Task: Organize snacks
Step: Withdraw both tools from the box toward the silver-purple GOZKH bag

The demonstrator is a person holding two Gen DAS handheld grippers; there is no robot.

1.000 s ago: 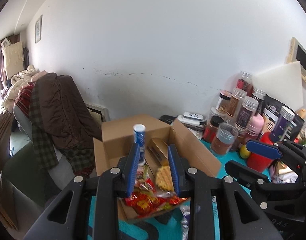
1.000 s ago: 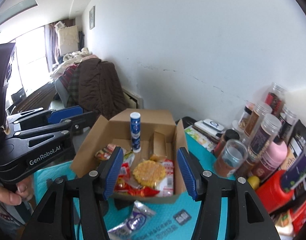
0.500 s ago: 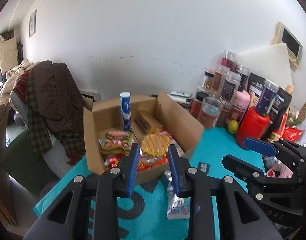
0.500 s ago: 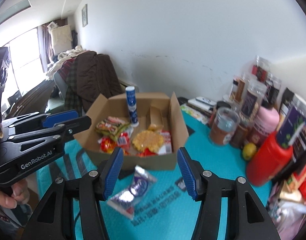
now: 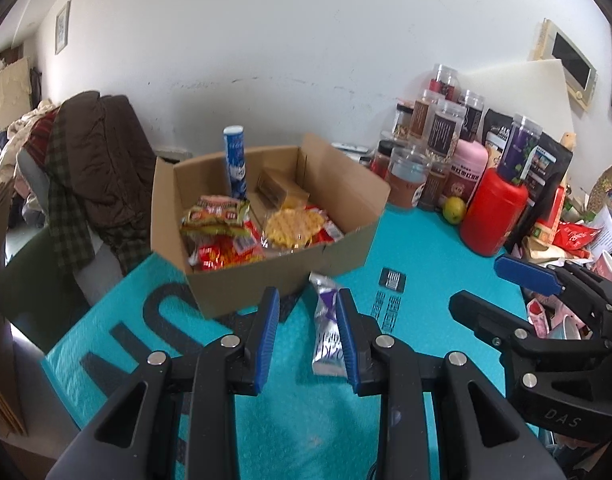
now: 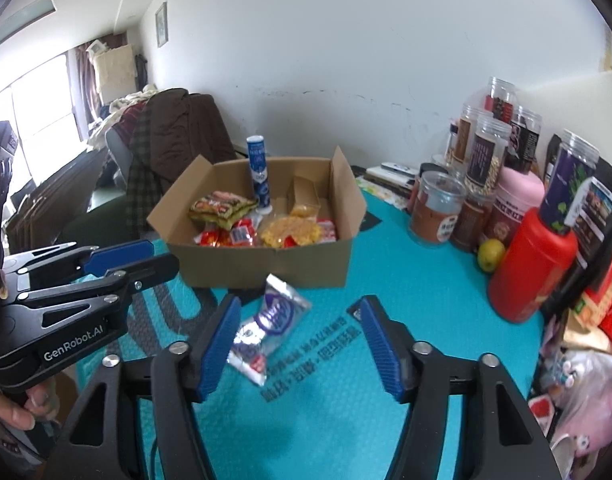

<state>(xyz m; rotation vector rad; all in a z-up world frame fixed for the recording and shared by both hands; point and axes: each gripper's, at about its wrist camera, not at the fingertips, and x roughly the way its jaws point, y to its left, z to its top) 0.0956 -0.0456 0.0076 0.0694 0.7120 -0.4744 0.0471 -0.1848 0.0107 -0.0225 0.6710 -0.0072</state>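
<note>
One silver-and-purple snack packet (image 6: pixel 265 326) lies on the teal table (image 6: pixel 426 312), just in front of the cardboard box (image 6: pixel 265 264). The right gripper (image 6: pixel 301 344) is opening around it, pads not touching. The left gripper (image 5: pixel 306 336) is clenched, empty. Next: lower, close, lift into the box.

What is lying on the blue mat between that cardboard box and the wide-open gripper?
A silver and purple snack packet lies flat on the mat, between the cardboard box and the right gripper, whose jaws are opening. The right wrist view shows it best.
</note>
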